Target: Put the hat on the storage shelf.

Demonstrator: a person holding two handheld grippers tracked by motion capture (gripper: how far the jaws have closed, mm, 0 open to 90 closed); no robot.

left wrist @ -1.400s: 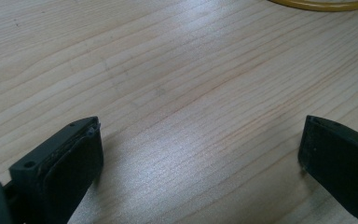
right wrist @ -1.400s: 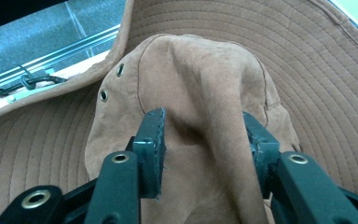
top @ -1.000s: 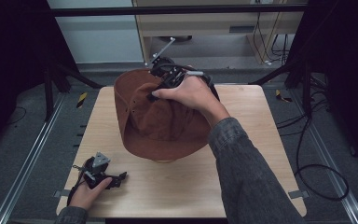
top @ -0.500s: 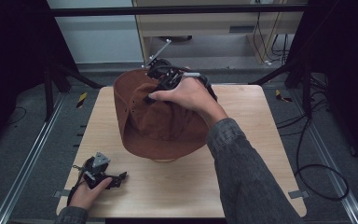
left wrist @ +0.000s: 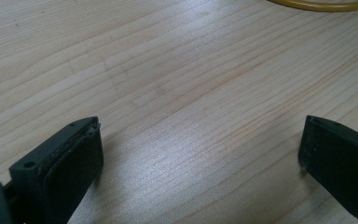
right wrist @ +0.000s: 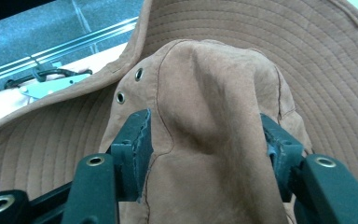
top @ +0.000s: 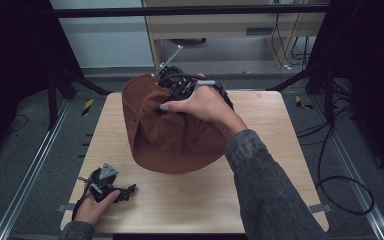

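- The wooden table [top: 260,195] carries everything I can see; its near-right part is bare pale grain.
- A brown bucket hat [top: 172,137] sits toward the table's far-left quarter, tipped so its wide stitched brim drops toward the middle of the table while the crown is lifted at the far edge.
- My right arm, in a grey sleeve [top: 267,197], crosses the table from the near-right corner to the hat.
- My right hand [top: 205,105] rests over the top of the hat at the far edge — the right gripper [right wrist: 205,154] under it has the crown pinched between its jaws, cloth bulging up between them, two metal eyelets [right wrist: 129,86] just beside the left jaw.
- My left hand [top: 92,207] lies at the near-left corner, well apart from the hat.
- The left gripper [left wrist: 200,154] lies low over bare wood there — its jaws spread wide, with nothing between them.
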